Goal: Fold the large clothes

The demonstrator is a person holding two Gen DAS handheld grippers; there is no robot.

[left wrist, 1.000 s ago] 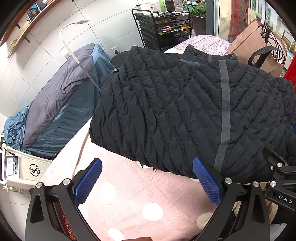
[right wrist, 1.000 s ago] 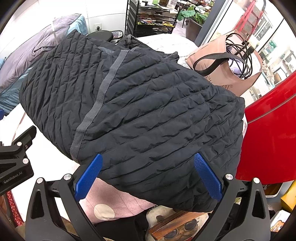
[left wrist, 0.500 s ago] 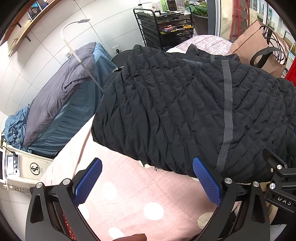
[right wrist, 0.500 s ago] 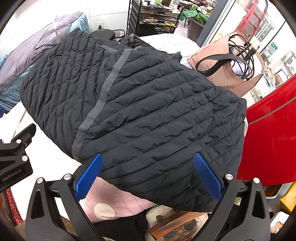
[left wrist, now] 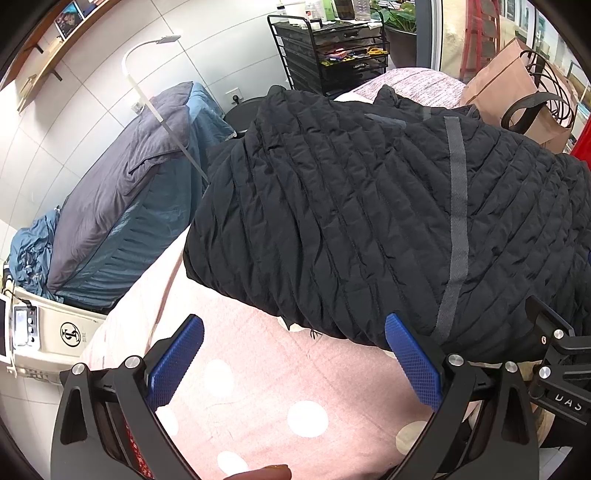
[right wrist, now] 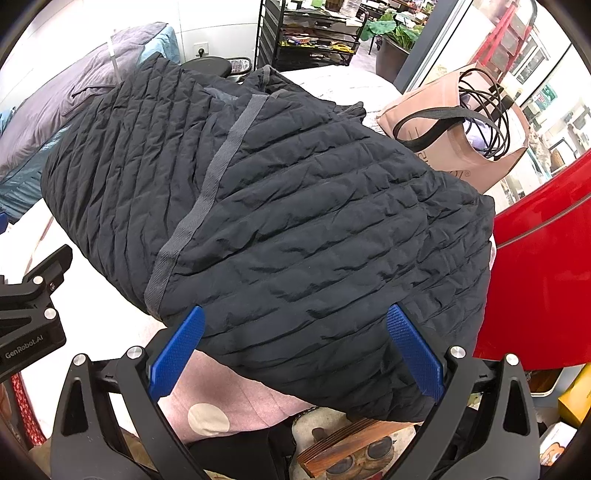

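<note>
White tiled wall behind. Against it, a grey-blue mattress, leaning. Right of mattress: black wire cart, cluttered. Above mattress: wooden shelf, white lamp. Beyond cart: bright glazing, plants.

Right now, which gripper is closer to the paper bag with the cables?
The right gripper. It sits at the jacket's end nearest the bag; the left gripper is over the pink spotted cover.

Before my two sets of jaws I count one black quilted jacket with one grey stripe, one tan tote bag far right, one black wire rack, and one lamp.
</note>
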